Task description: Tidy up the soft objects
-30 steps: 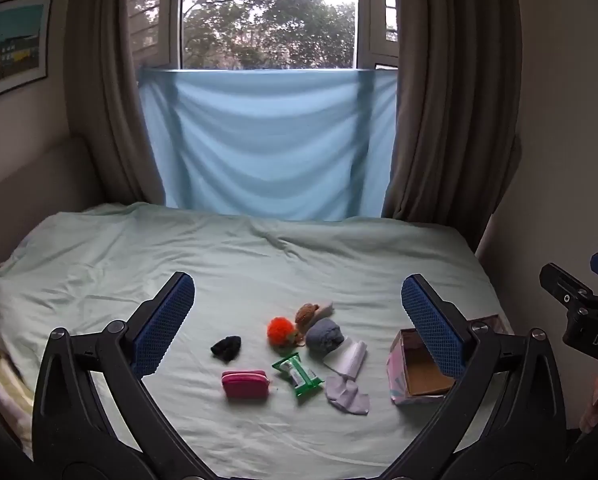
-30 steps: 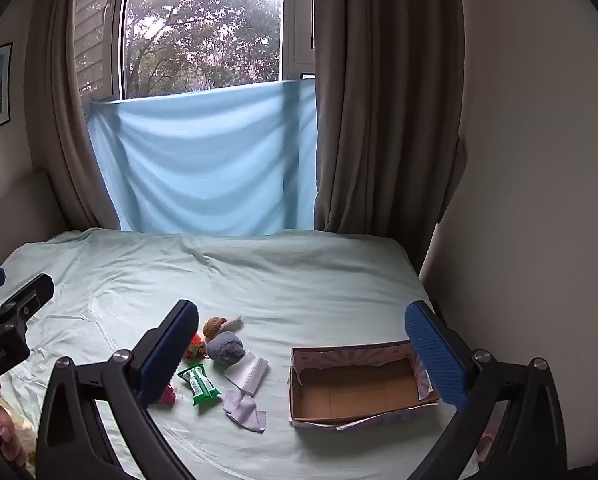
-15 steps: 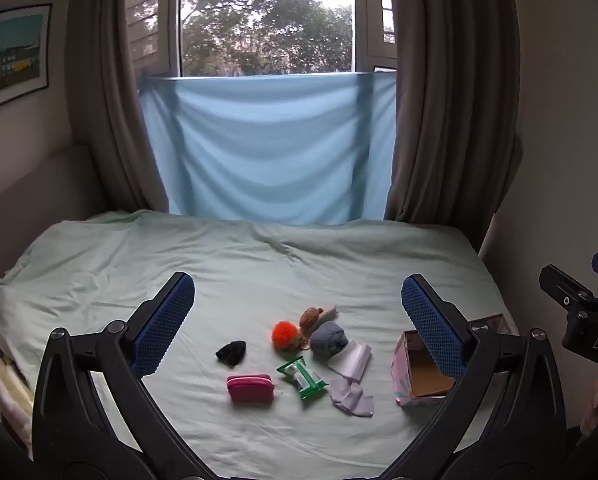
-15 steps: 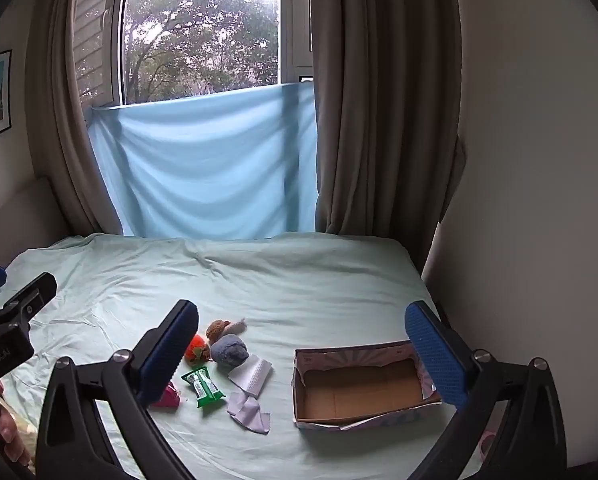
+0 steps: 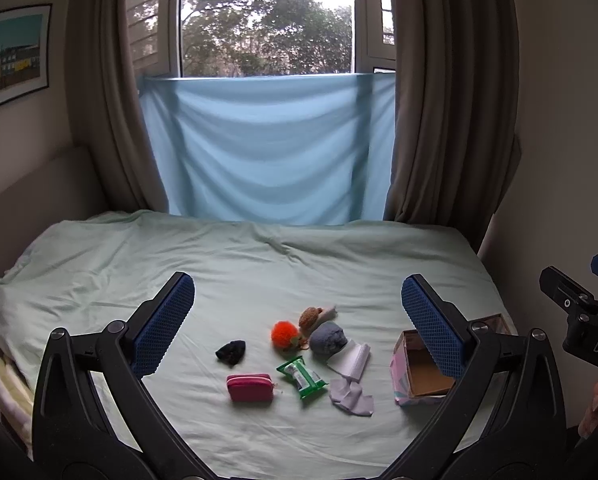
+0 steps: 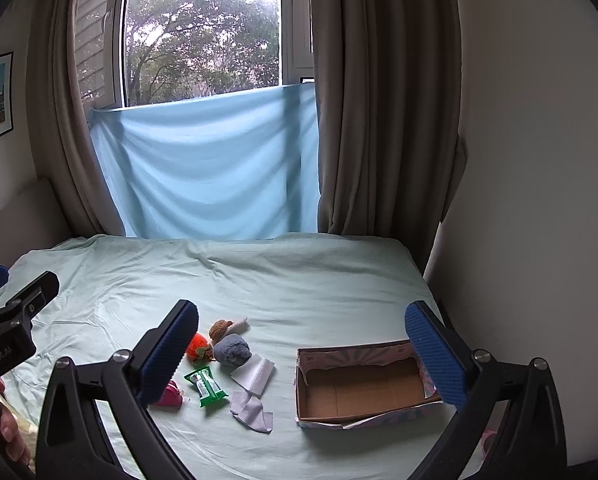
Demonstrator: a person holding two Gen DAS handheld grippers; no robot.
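Small soft things lie on a pale green bed [image 5: 99, 264]: a black bundle [image 5: 231, 351], an orange pompom [image 5: 284, 333], a brown plush [image 5: 313, 315], a grey-blue sock ball [image 5: 328, 338], a pink pouch [image 5: 249, 387], a green wipes pack [image 5: 301, 376], a white cloth [image 5: 352, 360] and a lilac cloth [image 5: 351, 399]. An open, empty cardboard box [image 6: 363, 388] stands to their right. My left gripper [image 5: 297, 322] is open and empty, held above the bed. My right gripper [image 6: 301, 356] is open and empty, above the box's left side.
A wall [image 6: 539, 200] runs along the bed's right edge. Brown curtains [image 5: 451, 120] and a blue cloth [image 5: 267, 148] hang below the window at the far end. Folded linen [image 5: 7, 392] lies off the bed's left edge.
Both grippers have risen and tilted a little, so the objects sit slightly lower and smaller in view. Both stay open. Nothing on the bed has moved.
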